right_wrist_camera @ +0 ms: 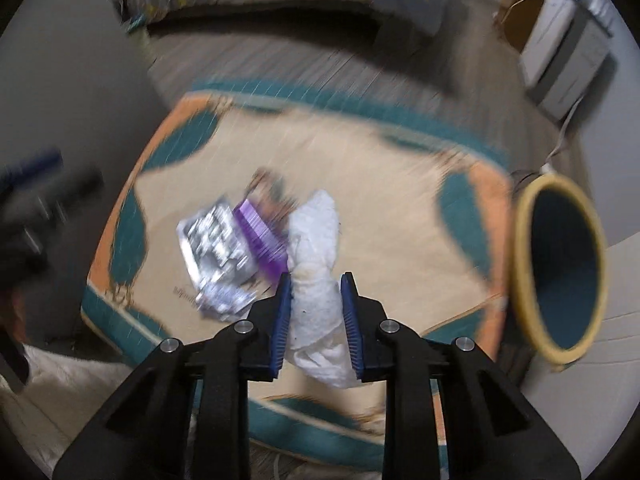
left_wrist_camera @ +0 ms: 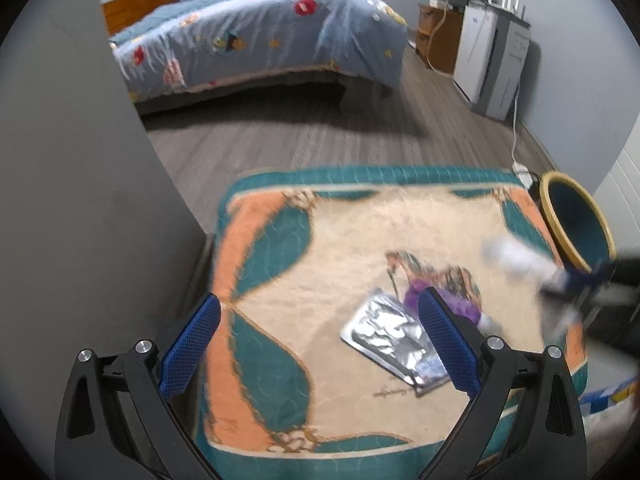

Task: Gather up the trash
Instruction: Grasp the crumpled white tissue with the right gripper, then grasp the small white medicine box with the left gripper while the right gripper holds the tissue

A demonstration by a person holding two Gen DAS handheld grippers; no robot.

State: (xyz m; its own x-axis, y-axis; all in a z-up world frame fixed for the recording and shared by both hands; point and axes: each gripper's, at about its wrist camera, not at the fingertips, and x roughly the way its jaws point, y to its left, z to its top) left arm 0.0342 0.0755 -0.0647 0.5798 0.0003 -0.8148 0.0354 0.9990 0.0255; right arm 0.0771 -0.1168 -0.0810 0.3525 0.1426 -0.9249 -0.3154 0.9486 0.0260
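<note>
My right gripper (right_wrist_camera: 316, 280) is shut on a crumpled white paper towel (right_wrist_camera: 316, 240) and holds it above the patterned cloth table (right_wrist_camera: 400, 200). In the left wrist view the towel (left_wrist_camera: 516, 258) shows blurred at the right, in the right gripper (left_wrist_camera: 576, 280). A silver foil wrapper (left_wrist_camera: 384, 330) lies flat on the table, next to a purple comb (right_wrist_camera: 262, 236); the wrapper also shows in the right wrist view (right_wrist_camera: 218, 248). My left gripper (left_wrist_camera: 320, 324) is open and empty above the table, its right finger over the wrapper. A teal bin with a yellow rim (right_wrist_camera: 560, 272) stands at the table's right edge.
The bin also shows in the left wrist view (left_wrist_camera: 576, 224). A bed with a blue floral cover (left_wrist_camera: 260, 40) stands across the wooden floor. White appliances (left_wrist_camera: 492, 60) and a cable line the right wall. A grey wall (left_wrist_camera: 60, 160) is close on the left.
</note>
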